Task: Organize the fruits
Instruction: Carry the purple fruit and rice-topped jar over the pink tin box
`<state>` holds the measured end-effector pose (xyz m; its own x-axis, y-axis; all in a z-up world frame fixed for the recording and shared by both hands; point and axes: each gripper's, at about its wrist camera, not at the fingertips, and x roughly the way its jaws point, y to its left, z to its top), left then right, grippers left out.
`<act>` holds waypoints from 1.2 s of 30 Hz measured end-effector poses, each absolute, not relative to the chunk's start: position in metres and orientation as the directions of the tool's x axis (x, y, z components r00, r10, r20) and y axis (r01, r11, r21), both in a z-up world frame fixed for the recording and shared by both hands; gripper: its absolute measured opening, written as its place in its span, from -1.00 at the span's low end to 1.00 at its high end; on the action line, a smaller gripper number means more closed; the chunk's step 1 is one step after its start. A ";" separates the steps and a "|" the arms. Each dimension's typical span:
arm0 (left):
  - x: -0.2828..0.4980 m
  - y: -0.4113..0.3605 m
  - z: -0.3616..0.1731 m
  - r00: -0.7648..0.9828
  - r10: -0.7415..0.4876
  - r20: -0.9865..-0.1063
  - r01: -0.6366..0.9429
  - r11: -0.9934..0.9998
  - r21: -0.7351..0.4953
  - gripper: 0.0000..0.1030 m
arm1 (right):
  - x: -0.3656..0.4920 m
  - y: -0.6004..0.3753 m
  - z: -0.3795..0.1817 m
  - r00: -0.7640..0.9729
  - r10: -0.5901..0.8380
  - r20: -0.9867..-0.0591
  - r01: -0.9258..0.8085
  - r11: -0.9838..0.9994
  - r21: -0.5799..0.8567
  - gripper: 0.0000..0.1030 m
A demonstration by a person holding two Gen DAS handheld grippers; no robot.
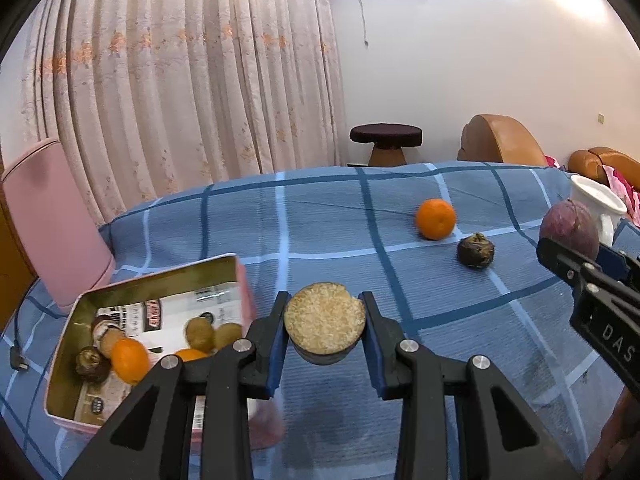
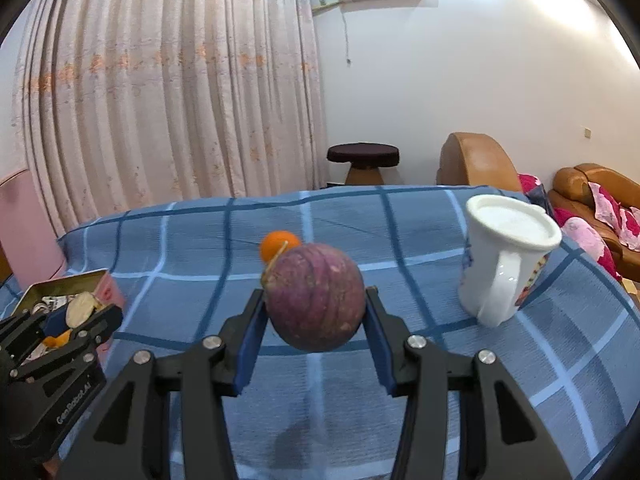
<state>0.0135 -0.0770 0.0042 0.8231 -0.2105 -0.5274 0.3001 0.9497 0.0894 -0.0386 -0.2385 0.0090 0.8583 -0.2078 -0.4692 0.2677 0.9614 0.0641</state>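
Observation:
In the left wrist view my left gripper [image 1: 325,300] is shut on a halved fruit [image 1: 325,322] with a dark rind, its pale grainy cut face turned toward the camera. It hangs just right of an open pink tin [image 1: 236,276] holding oranges, kiwis and dark fruits. My right gripper [image 2: 315,294] is shut on a round purple fruit [image 2: 316,300], lifted above the blue checked cloth. On the cloth lie an orange [image 1: 436,219] and a small dark fruit [image 1: 476,251]. The right gripper [image 1: 576,250] with the purple fruit [image 1: 568,220] shows at the right edge.
A white mug [image 2: 504,264] stands on the cloth's right side. A pink chair back [image 1: 48,220] rises behind the tin, and a black cable [image 1: 18,344] lies at the left edge. Curtain, a dark stool [image 1: 386,136] and brown sofas [image 2: 592,188] lie beyond the table.

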 end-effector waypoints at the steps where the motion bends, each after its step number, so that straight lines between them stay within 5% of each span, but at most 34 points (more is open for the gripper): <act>1: 0.013 -0.074 0.005 0.827 -0.211 -0.521 0.299 0.950 0.090 -0.31 | -0.039 -0.234 0.009 0.861 -0.201 -0.467 0.261 0.963 0.066 -0.02; 36: 0.069 0.096 0.008 0.851 -0.001 -0.525 0.025 0.999 0.038 -0.31 | 0.036 -0.048 0.008 0.886 0.071 -0.458 -0.033 0.995 0.090 -0.02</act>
<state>0.0686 0.0963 0.0076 0.8508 -0.0009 -0.5254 0.0245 0.9990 0.0381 0.0360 -0.0482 0.0078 0.8859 0.0713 -0.4583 -0.0335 0.9954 0.0902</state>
